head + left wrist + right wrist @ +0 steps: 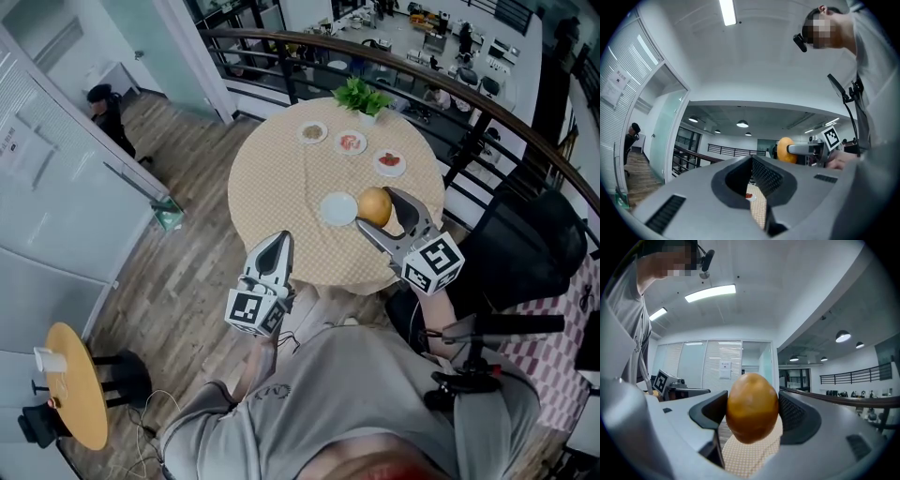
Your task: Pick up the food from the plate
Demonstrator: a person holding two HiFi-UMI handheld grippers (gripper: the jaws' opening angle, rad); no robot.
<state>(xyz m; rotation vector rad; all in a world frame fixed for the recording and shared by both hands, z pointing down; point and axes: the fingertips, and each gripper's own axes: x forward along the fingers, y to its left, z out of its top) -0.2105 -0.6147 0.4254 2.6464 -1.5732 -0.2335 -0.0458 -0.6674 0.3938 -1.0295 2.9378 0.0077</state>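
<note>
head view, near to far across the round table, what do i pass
empty white plate, plate with red food, second plate with red food, plate with brown food, potted plant. Skipped: the food in the right tool, level with the empty plate.

A round table [272, 178] covered in a pale yellow checked cloth stands on a wood-plank floor [187, 272]. Five things rest on the cloth. At the far edge sits a small potted green plant [362, 97]. Just nearer than the plant, three small white plates run in a slanting line. The left plate [302, 133] holds something brownish. The middle plate [338, 141] and the right plate [379, 161] each hold something red. Closer to the person, set apart from those three, lies an empty white plate [333, 210]. Well away on the same floor stands a smaller round wooden table [80, 412] with a small white object [49, 360] on it, too small to identify
</note>
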